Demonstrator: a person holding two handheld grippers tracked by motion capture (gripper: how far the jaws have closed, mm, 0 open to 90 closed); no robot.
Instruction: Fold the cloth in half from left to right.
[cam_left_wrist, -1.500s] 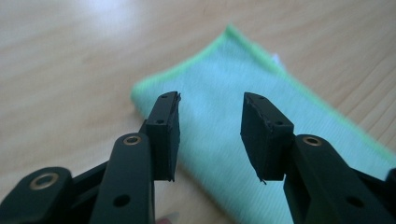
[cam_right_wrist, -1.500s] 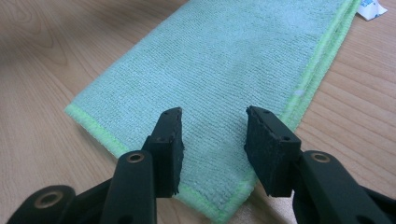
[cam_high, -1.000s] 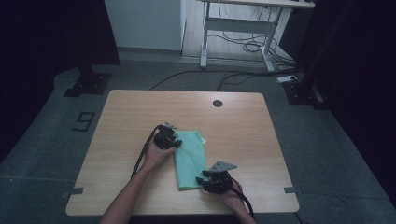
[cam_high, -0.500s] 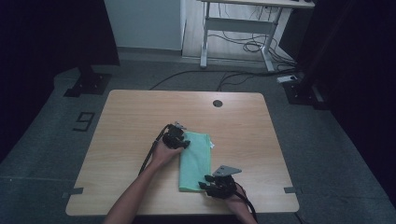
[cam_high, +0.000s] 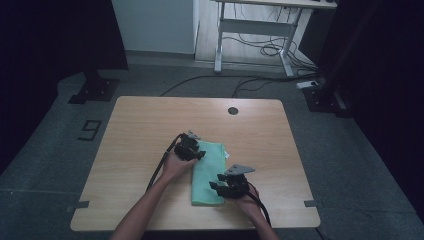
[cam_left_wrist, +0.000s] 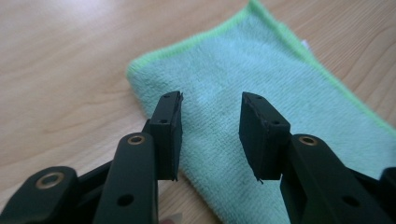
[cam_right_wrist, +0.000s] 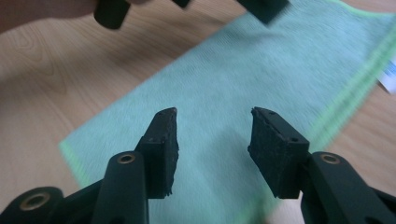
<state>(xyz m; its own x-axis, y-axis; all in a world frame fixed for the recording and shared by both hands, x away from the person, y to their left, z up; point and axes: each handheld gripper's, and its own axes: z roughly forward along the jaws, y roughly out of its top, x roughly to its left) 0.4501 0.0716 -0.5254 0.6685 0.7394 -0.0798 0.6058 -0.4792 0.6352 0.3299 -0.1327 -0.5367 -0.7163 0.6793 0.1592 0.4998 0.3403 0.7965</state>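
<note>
Bare desk lies open all round the folded green cloth (flat, no real obstacle), its far half unobstructed.

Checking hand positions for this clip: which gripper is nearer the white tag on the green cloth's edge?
Left. The left gripper hovers over the cloth's far end, beside the white tag. The right gripper sits at the cloth's near end, farther from it.

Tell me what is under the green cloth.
The green cloth lies flat on the wooden table, folded, with bare tabletop showing around it. Whether anything is tucked beneath or between its layers is hidden.
</note>
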